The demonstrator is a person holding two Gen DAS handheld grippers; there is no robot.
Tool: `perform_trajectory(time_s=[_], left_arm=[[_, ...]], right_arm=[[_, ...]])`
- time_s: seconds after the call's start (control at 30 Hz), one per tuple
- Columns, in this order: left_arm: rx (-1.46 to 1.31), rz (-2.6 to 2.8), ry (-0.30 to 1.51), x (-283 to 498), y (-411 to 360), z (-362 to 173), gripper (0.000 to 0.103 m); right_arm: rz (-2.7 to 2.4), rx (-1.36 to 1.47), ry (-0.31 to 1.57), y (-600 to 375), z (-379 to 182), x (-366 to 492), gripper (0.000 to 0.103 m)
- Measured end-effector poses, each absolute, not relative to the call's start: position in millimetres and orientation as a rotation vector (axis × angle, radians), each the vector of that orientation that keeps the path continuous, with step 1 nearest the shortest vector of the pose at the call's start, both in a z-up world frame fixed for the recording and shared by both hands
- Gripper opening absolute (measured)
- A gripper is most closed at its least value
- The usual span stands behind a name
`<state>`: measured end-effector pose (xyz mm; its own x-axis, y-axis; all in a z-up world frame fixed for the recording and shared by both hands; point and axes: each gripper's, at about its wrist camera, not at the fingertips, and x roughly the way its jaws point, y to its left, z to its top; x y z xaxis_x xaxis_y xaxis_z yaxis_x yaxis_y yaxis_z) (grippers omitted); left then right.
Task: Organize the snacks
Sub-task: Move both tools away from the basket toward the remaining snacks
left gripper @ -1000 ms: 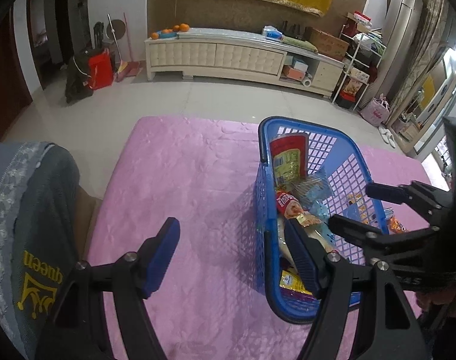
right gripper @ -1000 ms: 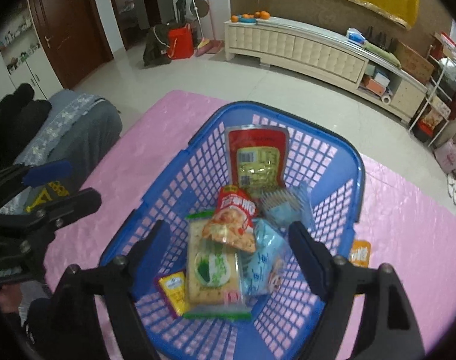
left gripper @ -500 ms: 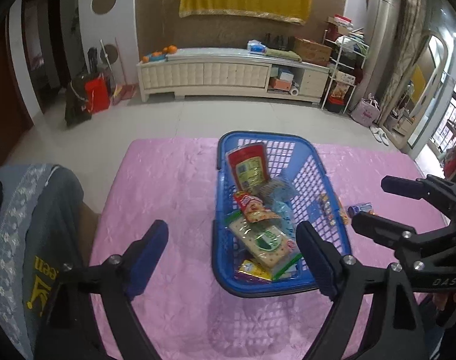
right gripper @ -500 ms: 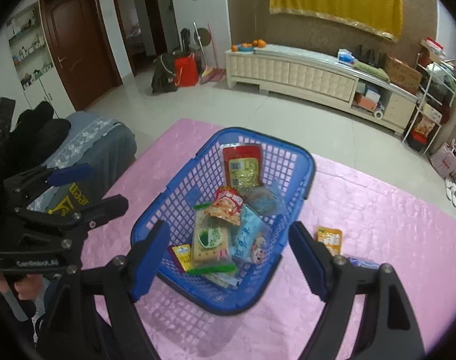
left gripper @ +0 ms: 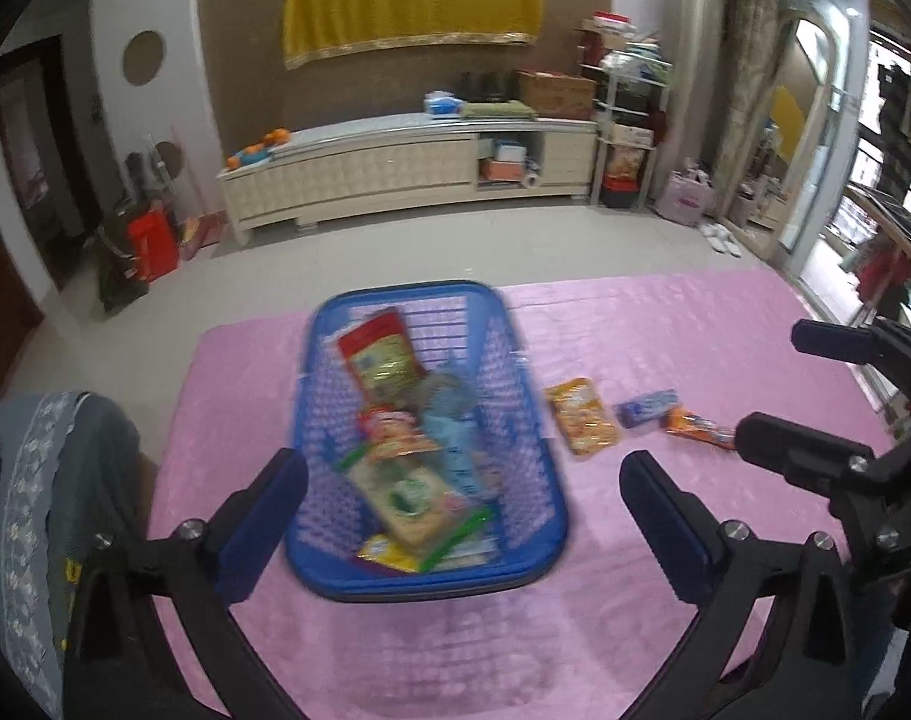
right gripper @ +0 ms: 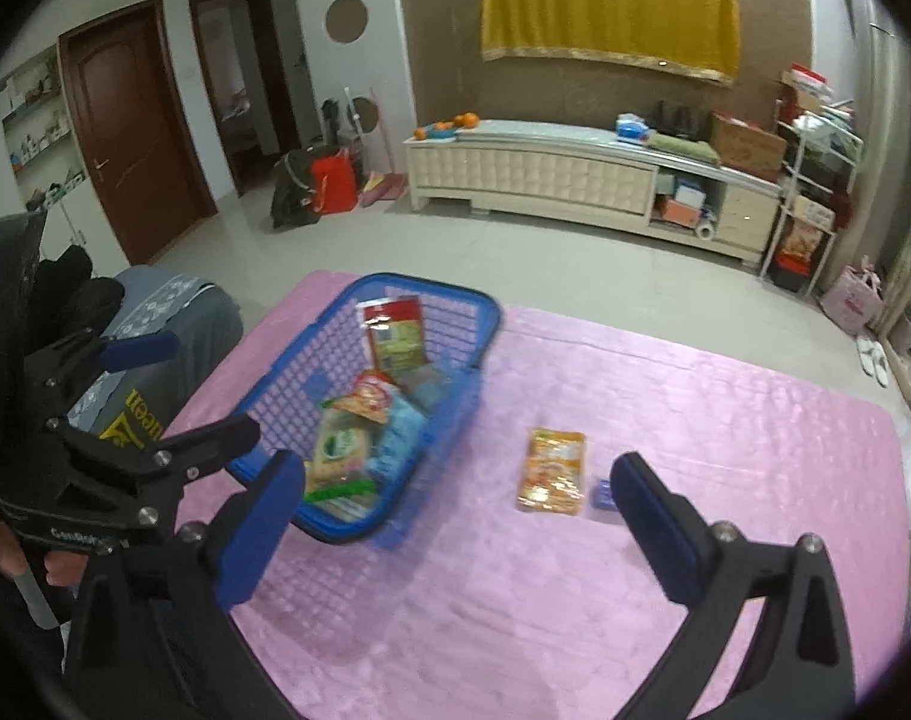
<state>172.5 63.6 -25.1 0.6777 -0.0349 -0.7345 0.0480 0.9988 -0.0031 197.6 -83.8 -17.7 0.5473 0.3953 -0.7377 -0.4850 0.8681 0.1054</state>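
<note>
The left hand-held gripper (left gripper: 463, 501) has its blue-padded jaws spreading wide with nothing pinched, and the blue plastic lattice basket (left gripper: 515, 432) of snack packets sits just ahead of them on the pink quilted worktop (left gripper: 665, 324). The right hand-held gripper (right gripper: 452, 501) is likewise opening and empty (the basket lies ahead to its left). An orange foil snack packet (right gripper: 551, 471) lies ahead between its jaws, with a small blue wrapped snack (right gripper: 602, 495) just beside the right pad.
</note>
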Motion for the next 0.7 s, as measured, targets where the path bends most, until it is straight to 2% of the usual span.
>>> perform_trajectory(time_s=[0.43, 0.7], left_arm=[[0.076, -0.144, 0.906, 211.9, -29.2, -51.4, 0.103], [0.107, -0.165, 0.992, 239.4, -73.4, -92.0, 0.103]], right_arm=[[0.426, -0.054, 0.871, -178.3, -41.8, 208.0, 0.103], [0.384, -0.024, 0.917, -224.2, -72.4, 228.8, 0.103]])
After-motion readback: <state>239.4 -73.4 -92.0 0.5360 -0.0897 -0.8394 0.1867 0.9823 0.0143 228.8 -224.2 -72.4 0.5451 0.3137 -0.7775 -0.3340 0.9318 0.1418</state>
